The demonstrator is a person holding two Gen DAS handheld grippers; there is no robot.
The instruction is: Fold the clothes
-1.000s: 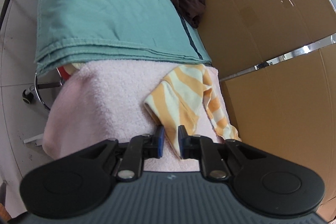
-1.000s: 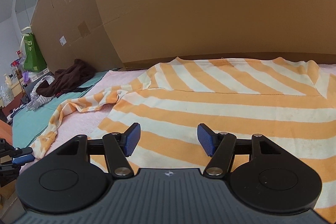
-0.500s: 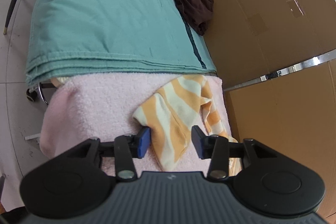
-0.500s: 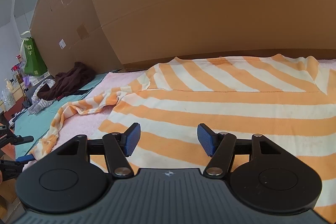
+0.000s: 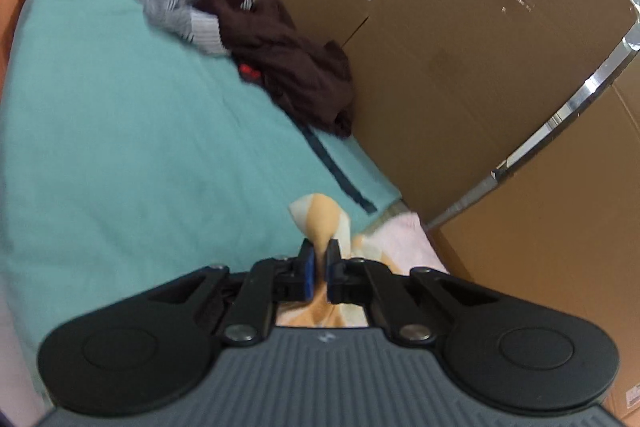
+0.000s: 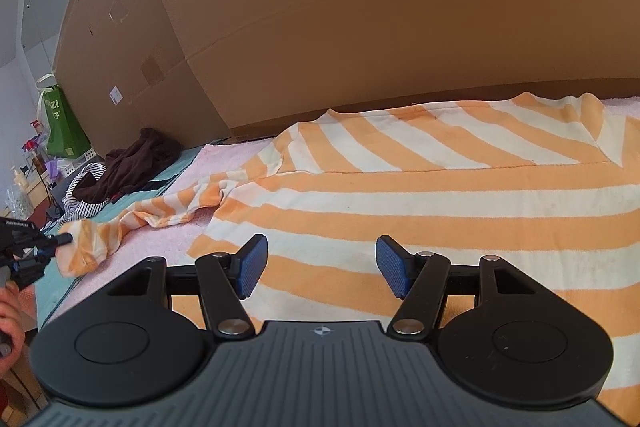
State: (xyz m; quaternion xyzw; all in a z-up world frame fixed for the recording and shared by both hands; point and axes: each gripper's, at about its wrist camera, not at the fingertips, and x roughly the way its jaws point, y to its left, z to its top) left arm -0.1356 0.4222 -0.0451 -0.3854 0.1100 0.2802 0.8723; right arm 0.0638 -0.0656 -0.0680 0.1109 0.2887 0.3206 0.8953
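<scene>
Barely begun: shirt [image 6: 420, 195] spread flat, unfolded, under and ahead of right gripper [image 6: 320, 265], jaws wide and empty. Left gripper [image 5: 318, 269] clamped on cuff [image 5: 320, 223], lifted off the towel [image 6: 160, 239]. Sleeve [image 6: 168, 213] running long leftward from the body, not yet folded in; all folds remaining.

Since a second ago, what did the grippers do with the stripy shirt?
The left hand-held gripper opened, then shut on the sleeve end of the orange-striped shirt and lifted it off the pink towel. The right hand-held gripper stayed open over the shirt's body. The dark clothes on the teal sheet did not move.
</scene>
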